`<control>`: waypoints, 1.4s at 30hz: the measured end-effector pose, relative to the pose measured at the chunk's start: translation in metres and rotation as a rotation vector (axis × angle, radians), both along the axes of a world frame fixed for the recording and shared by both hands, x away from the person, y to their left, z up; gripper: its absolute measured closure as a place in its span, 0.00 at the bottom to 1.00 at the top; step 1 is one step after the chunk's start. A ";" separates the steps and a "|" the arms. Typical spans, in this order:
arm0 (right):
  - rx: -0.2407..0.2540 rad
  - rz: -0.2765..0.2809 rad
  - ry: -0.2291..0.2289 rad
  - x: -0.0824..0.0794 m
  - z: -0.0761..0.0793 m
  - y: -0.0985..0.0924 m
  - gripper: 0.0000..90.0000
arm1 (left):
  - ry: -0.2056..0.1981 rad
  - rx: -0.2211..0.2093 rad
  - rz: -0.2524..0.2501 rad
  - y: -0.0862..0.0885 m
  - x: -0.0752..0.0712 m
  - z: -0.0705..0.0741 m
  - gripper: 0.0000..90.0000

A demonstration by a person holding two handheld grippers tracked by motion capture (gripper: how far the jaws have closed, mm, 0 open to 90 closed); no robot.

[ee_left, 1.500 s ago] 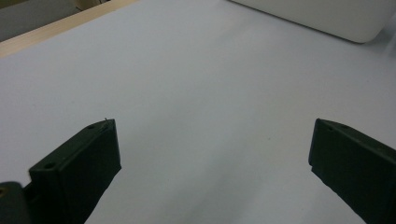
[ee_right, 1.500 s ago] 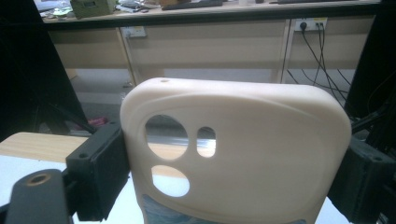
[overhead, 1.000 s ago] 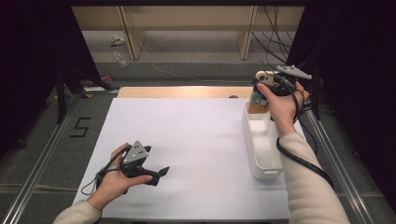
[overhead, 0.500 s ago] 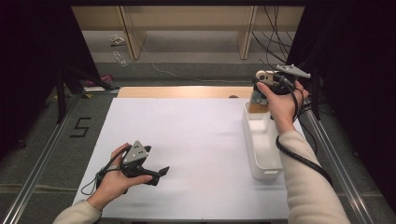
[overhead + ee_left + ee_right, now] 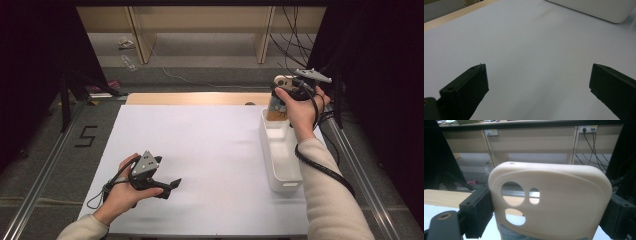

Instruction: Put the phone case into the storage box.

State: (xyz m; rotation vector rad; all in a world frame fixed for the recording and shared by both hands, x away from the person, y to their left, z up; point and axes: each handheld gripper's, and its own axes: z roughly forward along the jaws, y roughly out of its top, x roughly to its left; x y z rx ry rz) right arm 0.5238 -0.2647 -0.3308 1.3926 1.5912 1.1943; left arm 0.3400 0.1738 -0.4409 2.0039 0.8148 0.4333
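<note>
Two jaws of the right claw [image 5: 546,212] clamp the cream phone case [image 5: 554,202] between them.

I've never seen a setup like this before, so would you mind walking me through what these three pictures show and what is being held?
No robot here: a person holds a hand-held two-jaw gripper in each hand at a table covered with a white sheet. The high view looks down from above the person's side. The other two pictures come from a camera riding on each gripper, looking along its black jaws.

The left gripper hangs low over the bare sheet, its jaws wide apart with nothing between them. The right gripper is raised over the far end of a long white bin. Its jaws clamp the sides of a cream phone case with camera cut-outs, held upright.
</note>
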 end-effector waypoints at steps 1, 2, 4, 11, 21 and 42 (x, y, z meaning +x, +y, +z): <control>-0.002 -0.001 0.002 0.000 0.000 0.000 0.15 | 0.000 0.000 0.000 0.000 0.000 0.000 0.02; -0.002 -0.002 0.003 0.001 0.000 0.000 0.15 | 0.000 0.000 0.000 0.000 0.000 0.000 0.02; -0.003 -0.001 0.004 0.002 0.000 0.000 0.15 | 0.000 0.001 0.000 0.000 0.000 0.000 0.02; -0.005 -0.005 0.008 0.005 -0.001 0.000 0.15 | 0.000 0.001 -0.001 0.000 0.000 0.000 0.02; -0.001 -0.012 0.013 0.008 -0.002 0.000 0.15 | 0.000 0.000 -0.001 0.000 0.000 0.000 0.02; -0.014 -0.015 0.028 0.018 -0.006 0.002 0.15 | 0.001 0.001 -0.003 -0.001 0.000 0.000 0.02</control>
